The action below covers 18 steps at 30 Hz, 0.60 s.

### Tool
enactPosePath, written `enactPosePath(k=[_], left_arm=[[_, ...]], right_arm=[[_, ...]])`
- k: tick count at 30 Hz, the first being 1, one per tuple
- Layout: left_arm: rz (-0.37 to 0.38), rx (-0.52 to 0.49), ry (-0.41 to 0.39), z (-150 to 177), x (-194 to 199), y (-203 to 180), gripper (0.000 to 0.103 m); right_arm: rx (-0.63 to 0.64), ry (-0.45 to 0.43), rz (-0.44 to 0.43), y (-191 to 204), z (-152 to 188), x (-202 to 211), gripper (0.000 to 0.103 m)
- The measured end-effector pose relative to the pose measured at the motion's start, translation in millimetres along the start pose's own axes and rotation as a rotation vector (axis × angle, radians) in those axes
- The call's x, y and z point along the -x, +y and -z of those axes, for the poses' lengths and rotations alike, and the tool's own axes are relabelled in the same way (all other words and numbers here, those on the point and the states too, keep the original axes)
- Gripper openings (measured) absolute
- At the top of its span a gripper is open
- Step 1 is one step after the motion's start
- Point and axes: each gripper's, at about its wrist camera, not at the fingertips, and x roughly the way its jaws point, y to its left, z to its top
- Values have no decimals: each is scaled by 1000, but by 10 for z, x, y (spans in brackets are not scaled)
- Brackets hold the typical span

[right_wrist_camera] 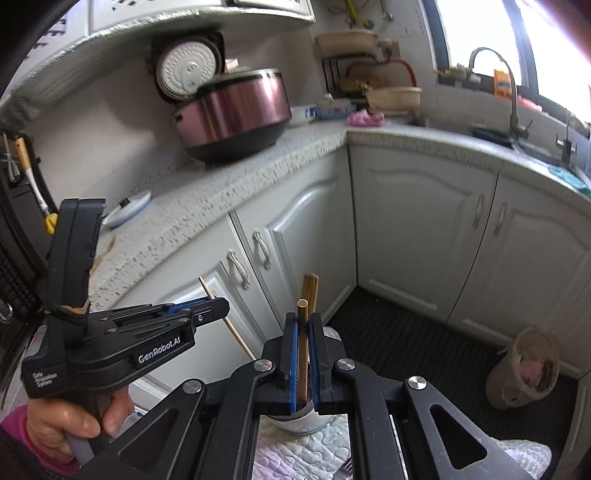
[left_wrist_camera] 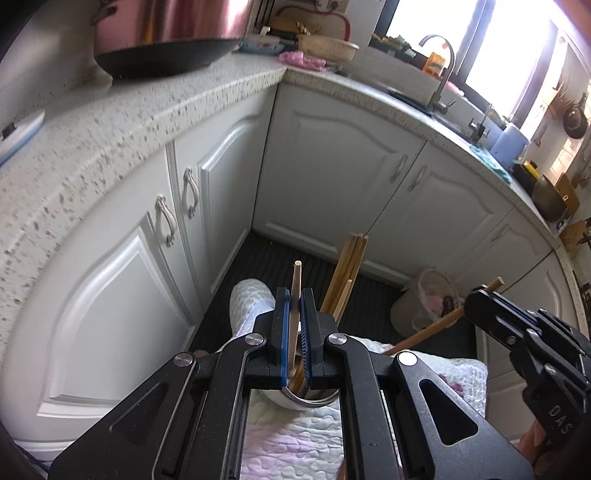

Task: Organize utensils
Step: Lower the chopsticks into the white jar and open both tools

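Two thin, stiff, light chopsticks were pinched tight near the middle, one [left_wrist_camera: 294, 314] in the left hand-held gripper [left_wrist_camera: 294, 332], one [right_wrist_camera: 303, 354] in the right hand-held gripper [right_wrist_camera: 303, 354], above the metal cup [left_wrist_camera: 306, 400].

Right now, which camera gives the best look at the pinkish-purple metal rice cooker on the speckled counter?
The right wrist view: the rice cooker appears whole, lid raised, on the speckled counter. The left wrist view cuts it off at the top edge, showing only its lower body.

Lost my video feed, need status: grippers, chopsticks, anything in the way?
Left gripper shut on pale chopstick. Right gripper shut on dark chopstick. Metal cup below, already holding chopsticks. Nothing in the way.
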Motion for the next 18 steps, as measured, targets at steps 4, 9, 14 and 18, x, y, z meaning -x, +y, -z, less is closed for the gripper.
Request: enactPosePath(k=[4,9,14,18], left_arm=[[-4,8,24,22,-147,1,4],[-5,24,33,-4,-255,24,4],[4,44,47,4,-345,28,6],[14,62,54,6,-377,39,31]], right_arm=[[-31,34,-2,-98,47,-250,5],[-65,30,-18,-176,48,-378,5],[-107,45,-29,-277,28,-458,12],[-126,41,-26,-318,96,-455,34]])
